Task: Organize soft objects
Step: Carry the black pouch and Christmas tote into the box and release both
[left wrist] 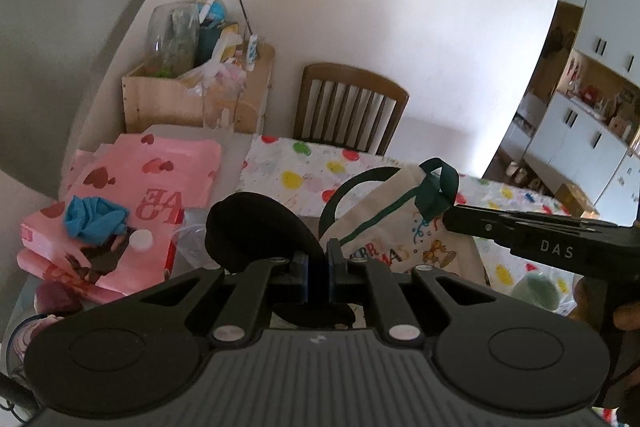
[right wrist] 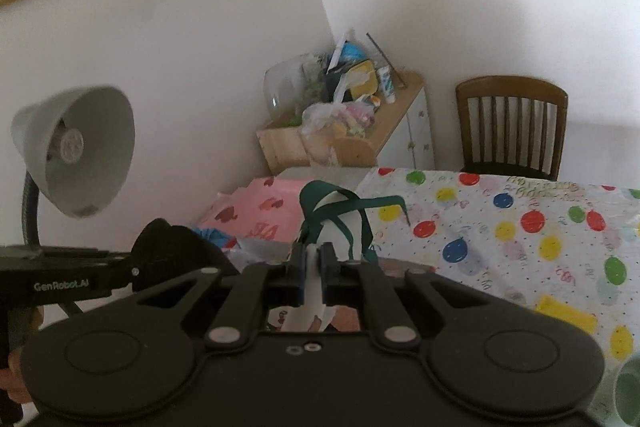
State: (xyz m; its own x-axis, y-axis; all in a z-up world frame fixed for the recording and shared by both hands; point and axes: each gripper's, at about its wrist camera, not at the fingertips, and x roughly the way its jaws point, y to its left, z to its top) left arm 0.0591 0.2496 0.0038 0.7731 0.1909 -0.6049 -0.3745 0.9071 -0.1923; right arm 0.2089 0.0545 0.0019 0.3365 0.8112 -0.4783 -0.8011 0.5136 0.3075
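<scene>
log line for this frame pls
left gripper: shut on black soft piece | right gripper: shut on cream tote bag | both lifted over table

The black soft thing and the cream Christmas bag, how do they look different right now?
The black soft piece is plain and dark; the cream bag carries colourful print and green trim. The left gripper pinches the black piece; the right gripper pinches the bag. Both are held up above the table.

Left hand-held gripper point(left wrist: 318, 267): black linkage arms, silver rivets, blue pads; right hand-held gripper point(right wrist: 313, 267) matches, stamped "DAS"
</scene>
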